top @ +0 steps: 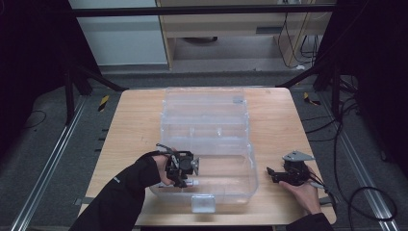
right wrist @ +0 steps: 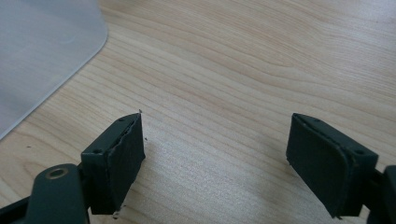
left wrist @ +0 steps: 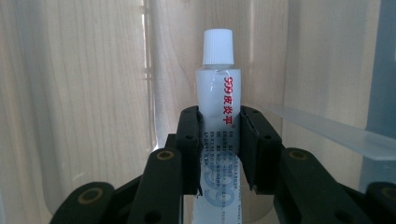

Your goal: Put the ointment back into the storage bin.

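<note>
Ointment tube [left wrist: 217,100], white-capped with red lettering, sits clamped between the jaws of the left gripper [top: 185,168], held over the near left part of the clear plastic box [top: 211,139], whose lid lies open toward the far side. Judging by this, pickup is done and placing remains. Right gripper [right wrist: 215,156] rests released over bare table [right wrist: 261,70], near right of the box.
</note>
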Demonstrator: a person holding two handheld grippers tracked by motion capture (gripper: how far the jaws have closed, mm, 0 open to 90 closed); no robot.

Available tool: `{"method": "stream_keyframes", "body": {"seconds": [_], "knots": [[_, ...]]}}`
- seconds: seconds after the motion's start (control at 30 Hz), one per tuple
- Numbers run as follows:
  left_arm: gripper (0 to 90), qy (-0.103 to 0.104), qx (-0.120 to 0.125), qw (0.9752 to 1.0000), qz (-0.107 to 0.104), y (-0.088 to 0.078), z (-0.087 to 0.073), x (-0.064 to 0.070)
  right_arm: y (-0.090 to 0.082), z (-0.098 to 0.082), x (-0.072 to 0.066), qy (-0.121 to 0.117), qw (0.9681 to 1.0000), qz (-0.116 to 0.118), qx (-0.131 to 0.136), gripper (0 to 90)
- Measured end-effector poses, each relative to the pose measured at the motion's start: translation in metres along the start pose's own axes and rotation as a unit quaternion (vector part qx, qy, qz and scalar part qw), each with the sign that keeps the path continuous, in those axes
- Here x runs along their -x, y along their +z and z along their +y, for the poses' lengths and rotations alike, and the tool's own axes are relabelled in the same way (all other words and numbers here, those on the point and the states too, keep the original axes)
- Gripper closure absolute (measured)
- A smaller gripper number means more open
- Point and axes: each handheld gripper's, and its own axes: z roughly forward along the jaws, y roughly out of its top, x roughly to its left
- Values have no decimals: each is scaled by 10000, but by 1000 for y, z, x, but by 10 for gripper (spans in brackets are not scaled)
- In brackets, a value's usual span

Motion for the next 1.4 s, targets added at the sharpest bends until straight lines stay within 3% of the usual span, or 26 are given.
{"method": "stream_keyframes", "body": {"seconds": [0.07, 0.17, 0.2, 0.3, 0.33, 0.47, 0.67, 0.77, 0.8, 0.83, 0.93, 1.23, 1.4], "knots": [[703, -59, -26, 10000, -17, 1, 0, 1, 0, 0, 0, 15, 10000, 4, 19, 193], [702, 119, -49, 9999, -26, 4, 2, -2, 0, 0, 0, 12, 10000, 14, 28, 193], [702, -23, -78, 10000, -30, 5, 1, 0, 0, 0, 0, 23, 10000, 14, 27, 193], [702, 135, -77, 9998, -77, 9, 2, -2, -1, 0, 0, 28, 10000, 17, 30, 193], [702, -47, -120, 9999, -105, 10, 1, 1, 0, 0, 0, 26, 10000, 17, 28, 193], [701, -47, -147, 9998, -125, 12, 2, 0, 0, 0, 0, 16, 10000, 6, 24, 192], [696, 198, -157, 9996, -131, 15, 3, -3, 0, 0, 0, 11, 10000, 18, 23, 192], [686, -80, -182, 9998, -100, 15, 1, -1, 0, 0, 0, 6, 10000, 11, 15, 191], [676, -159, -207, 9984, 501, 10, 0, 1, 0, 0, 0, 1, 10000, 6, 6, 191], [684, 197, -145, 9997, -60, 14, 0, -4, 0, 0, 0, -2, 10000, 8, -5, 191], [679, 254, -163, 9995, -33, 11, -1, -3, 0, 0, 0, 9, 10000, 10, 1, 191], [621, 165, 277, 9992, 235, -10, -10, 0, 0, 0, 1, -3, 10000, -5, 12, 190], [571, 22, 747, 9959, 509, -34, -18, 3, -1, 0, 0, 44, 10000, 7, 16, 190]]}}
